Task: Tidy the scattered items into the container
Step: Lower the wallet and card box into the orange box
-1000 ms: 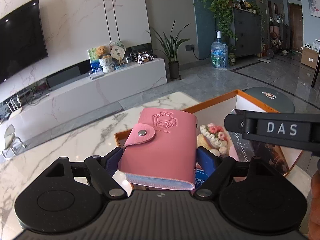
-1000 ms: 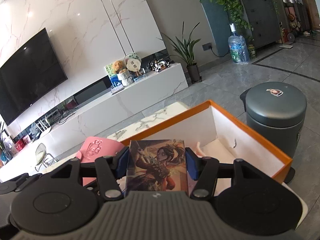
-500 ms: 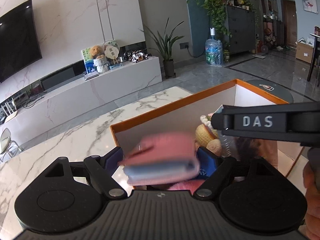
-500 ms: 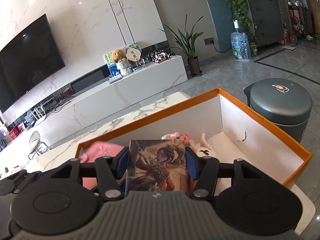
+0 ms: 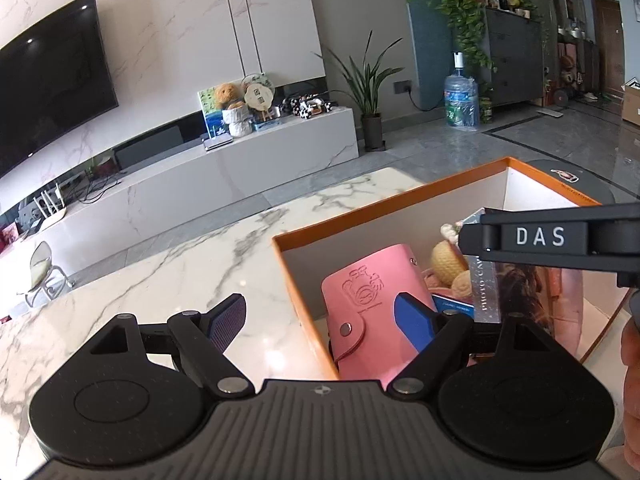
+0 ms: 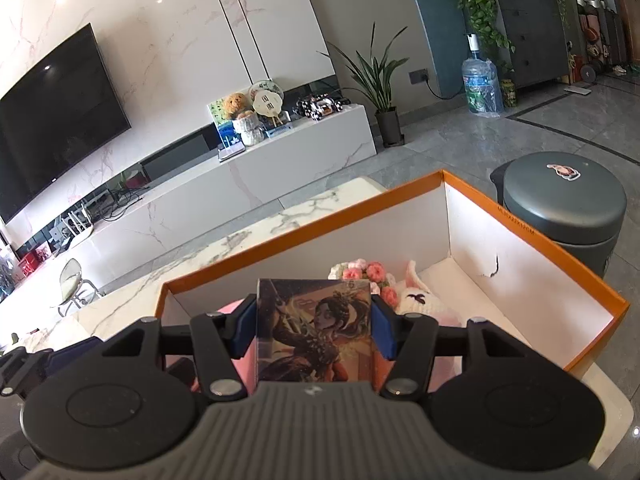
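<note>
An orange box (image 5: 400,196) with white inner walls stands on the marble table. A pink snap wallet (image 5: 372,300) lies inside it against the left wall. My left gripper (image 5: 320,300) hangs open over that wall, one finger on each side of it, touching nothing. My right gripper (image 6: 314,304) is shut on a picture card box (image 6: 316,328), held upright above the orange box (image 6: 320,220). In the left wrist view the right gripper (image 5: 540,236) reaches in from the right, with the card box (image 5: 516,292) under it.
Crochet flowers (image 6: 368,272) and a white knitted toy (image 6: 416,296) lie in the box's middle. A grey round bin (image 6: 560,200) stands on the floor just right of the table. Marble tabletop (image 5: 180,272) stretches left of the box. A person's hand (image 5: 632,360) shows at the right edge.
The pink wallet has left my left gripper and dropped into the box, and the jaws now stand apart and empty. My right gripper kept its hold on the card box.
</note>
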`<state>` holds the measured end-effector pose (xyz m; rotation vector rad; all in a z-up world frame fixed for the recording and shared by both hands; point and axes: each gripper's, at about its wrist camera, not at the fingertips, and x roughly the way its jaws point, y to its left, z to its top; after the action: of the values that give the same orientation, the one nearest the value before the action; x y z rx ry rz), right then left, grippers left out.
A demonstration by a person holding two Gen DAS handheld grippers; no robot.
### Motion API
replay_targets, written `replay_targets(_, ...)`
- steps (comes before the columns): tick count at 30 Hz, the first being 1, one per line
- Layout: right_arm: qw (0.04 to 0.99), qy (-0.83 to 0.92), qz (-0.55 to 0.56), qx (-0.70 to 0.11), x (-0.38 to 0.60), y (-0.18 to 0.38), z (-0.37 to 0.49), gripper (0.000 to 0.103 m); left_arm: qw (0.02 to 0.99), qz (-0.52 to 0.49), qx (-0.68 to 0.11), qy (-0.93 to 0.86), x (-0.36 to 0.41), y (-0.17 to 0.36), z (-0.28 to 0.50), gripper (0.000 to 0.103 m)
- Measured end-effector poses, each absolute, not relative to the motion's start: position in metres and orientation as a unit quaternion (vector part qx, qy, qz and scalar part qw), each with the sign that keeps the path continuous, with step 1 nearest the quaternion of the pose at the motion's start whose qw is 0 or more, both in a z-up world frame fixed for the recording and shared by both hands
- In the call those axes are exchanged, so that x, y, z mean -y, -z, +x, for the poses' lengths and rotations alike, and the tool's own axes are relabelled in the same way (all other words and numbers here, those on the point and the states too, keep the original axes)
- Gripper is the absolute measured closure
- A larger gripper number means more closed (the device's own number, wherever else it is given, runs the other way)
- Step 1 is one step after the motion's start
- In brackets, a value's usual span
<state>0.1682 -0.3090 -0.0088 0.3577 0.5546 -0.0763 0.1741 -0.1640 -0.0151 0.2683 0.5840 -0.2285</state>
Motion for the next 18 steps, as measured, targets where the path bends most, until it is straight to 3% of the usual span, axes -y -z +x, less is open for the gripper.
replay_targets(18,0.949,0.047,0.159,-0.266,0.302,0.004,0.163,0.041,0.94,0.111,-0.307,0.097,0.154,0.017,0.175,0.007)
